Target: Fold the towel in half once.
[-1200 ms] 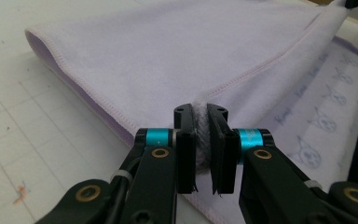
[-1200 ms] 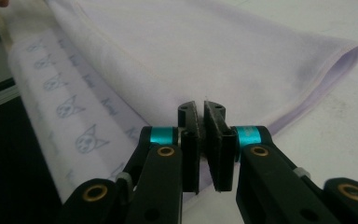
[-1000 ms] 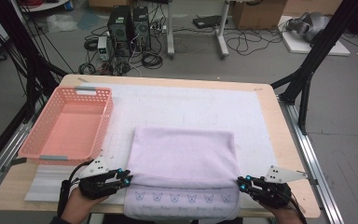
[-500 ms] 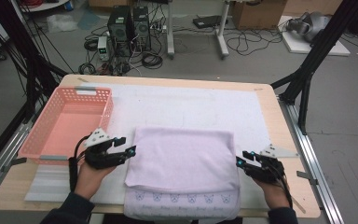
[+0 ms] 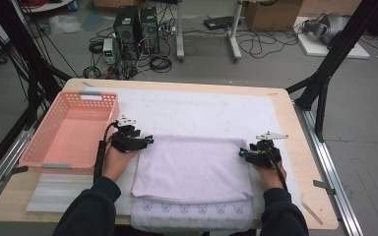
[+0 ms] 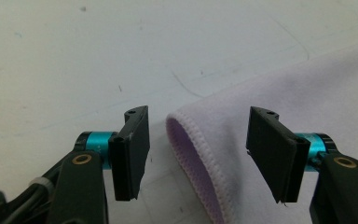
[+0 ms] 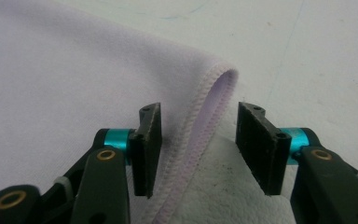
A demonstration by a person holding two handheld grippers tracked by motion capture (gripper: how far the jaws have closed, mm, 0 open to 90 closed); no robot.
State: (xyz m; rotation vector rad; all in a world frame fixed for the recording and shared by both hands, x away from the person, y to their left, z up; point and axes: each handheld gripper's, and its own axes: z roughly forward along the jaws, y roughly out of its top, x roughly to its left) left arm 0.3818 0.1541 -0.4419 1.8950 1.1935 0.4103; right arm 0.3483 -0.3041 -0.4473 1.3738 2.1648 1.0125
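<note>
lilac towel (image 5: 193, 167): folded, lying on the white mat (image 5: 202, 110) toward the near edge of the table (image 5: 283, 105). high view: left gripper (image 5: 147, 140) at the fold's left corner, right gripper (image 5: 242, 153) at its right corner, pink basket (image 5: 39, 152) along the left edge. gripper views: stitched hem between each pair of fingers (image 6: 133, 149), which have just been opening and stand apart, pads clear of cloth.

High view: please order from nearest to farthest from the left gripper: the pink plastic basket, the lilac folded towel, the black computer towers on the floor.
From the left gripper:
1. Lilac folded towel, at its jaws.
2. Pink plastic basket, just left.
3. Black computer towers, far behind the table.
</note>
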